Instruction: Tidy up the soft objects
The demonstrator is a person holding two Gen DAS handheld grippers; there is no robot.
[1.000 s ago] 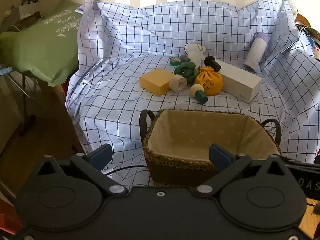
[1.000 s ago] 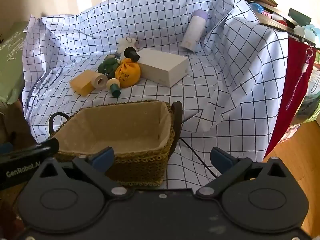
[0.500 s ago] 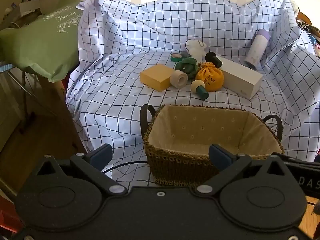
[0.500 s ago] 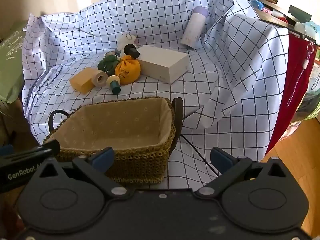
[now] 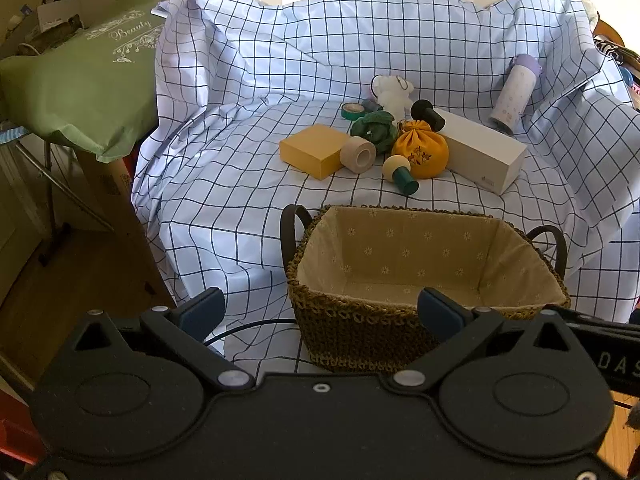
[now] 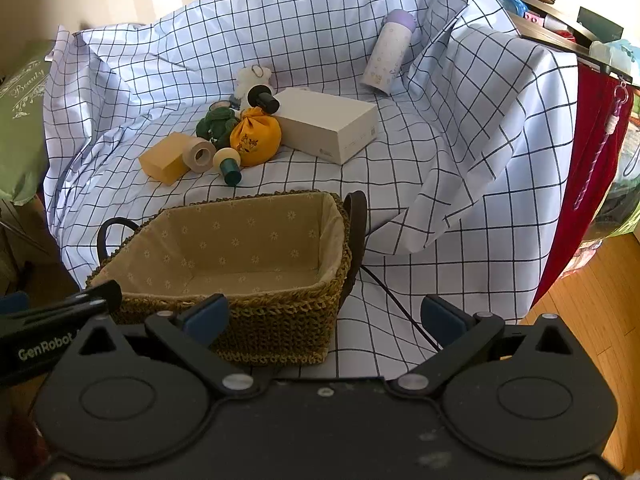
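Orange drawstring pouch (image 5: 420, 155), puffy w/ a printed motif, sits mid-cloth (image 5: 240, 208) touching the green plush (image 5: 376, 130) & white box (image 5: 484, 156), behind my lined basket (image 5: 352, 320). Left gripper (image 5: 320, 312) & right gripper (image 6: 324, 314) both spread wide, holding nothing.

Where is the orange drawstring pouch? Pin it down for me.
In the left wrist view the orange drawstring pouch lies beyond the basket, touching the white box on its right and the green plush on its left.
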